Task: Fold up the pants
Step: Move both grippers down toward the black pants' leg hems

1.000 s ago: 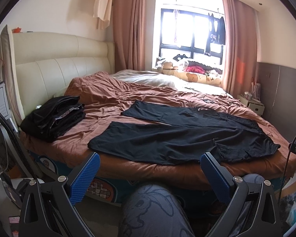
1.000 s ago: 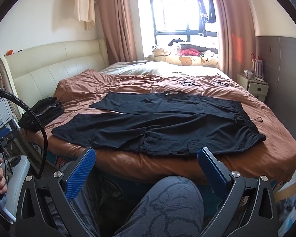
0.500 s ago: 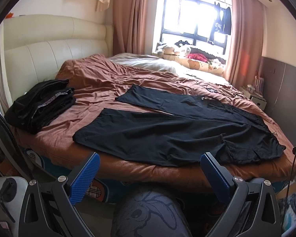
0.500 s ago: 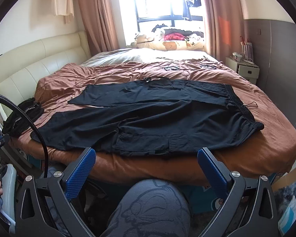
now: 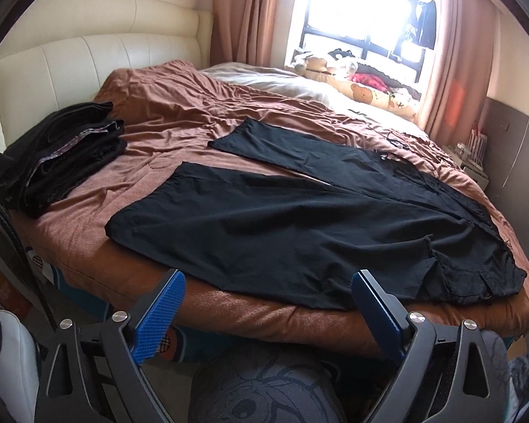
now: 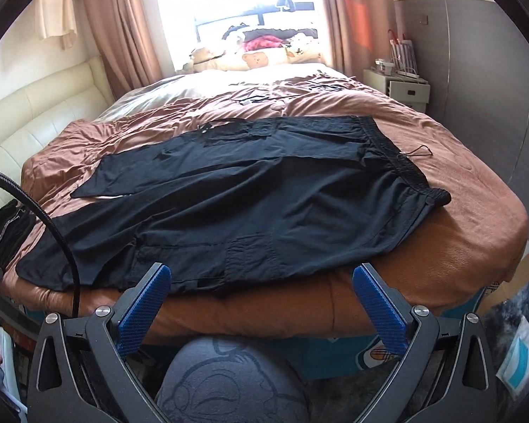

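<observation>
- Blue ribbed pads are the nearest thing I see: my left gripper [image 5: 266,312] is spread wide but its jaws are closing a little, with nothing between them; my right gripper [image 6: 261,298] is spread wide and empty too.
- Under both grippers is the knee [image 6: 229,384] of the person, in grey printed cloth.
- Next comes the edge of the bed [image 5: 264,320], covered with a brown blanket.
- The black pants [image 5: 299,222] lie flat on the blanket close to this edge, unfolded, the legs going to the left and the waistband [image 6: 405,169] to the right with its drawstring out.
- I judge the fabric thin, light and soft; it will hang down and wrinkle, not keep a shape.
- I think the best hold is at the near leg hem [image 5: 141,218] for the left and at the waistband corner for the right.
- Farther left lies a pile of dark folded clothes [image 5: 60,162].
</observation>
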Tool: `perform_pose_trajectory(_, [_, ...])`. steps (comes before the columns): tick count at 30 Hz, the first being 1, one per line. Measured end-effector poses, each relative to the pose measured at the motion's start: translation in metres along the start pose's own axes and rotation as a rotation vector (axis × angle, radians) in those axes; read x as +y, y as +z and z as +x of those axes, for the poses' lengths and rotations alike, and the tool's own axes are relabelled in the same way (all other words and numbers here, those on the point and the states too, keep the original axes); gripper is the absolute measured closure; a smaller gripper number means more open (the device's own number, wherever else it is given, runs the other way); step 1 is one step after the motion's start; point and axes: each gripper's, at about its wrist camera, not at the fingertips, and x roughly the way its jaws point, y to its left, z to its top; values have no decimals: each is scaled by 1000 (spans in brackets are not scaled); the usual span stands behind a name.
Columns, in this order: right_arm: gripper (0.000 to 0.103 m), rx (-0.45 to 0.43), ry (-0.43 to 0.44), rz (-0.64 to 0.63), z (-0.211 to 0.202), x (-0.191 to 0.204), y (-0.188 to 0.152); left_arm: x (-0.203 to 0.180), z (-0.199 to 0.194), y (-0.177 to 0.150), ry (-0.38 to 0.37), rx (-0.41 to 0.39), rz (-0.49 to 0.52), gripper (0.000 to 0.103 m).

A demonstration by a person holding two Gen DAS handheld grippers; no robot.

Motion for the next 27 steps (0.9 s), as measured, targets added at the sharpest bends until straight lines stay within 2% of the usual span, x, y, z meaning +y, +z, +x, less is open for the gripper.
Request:
perform_pose_trajectory(8, [0,25,-56,83,27,-23,8,23,41,3,16,63,-66,18])
perform_pose_trajectory(13, [0,51,-88,126,39,-34,6,41,57,6,28,89,-123,19])
perform_pose_trajectory(18, [8,86,-130,162,52,-46,5,65,76,8,39,135,-206,29])
perform_pose_trajectory(20, [9,100,-133,182,55,-49,4,77,83,8,48,151,-249,40])
perform_pose_trajectory(23, [10,113,-153,217,61,-57,4,94,94,8,61,173,-308,42])
perform_pose_trajectory(27, [19,136,-149,281,72,-69,8,111,106,6,87,201,-365,43])
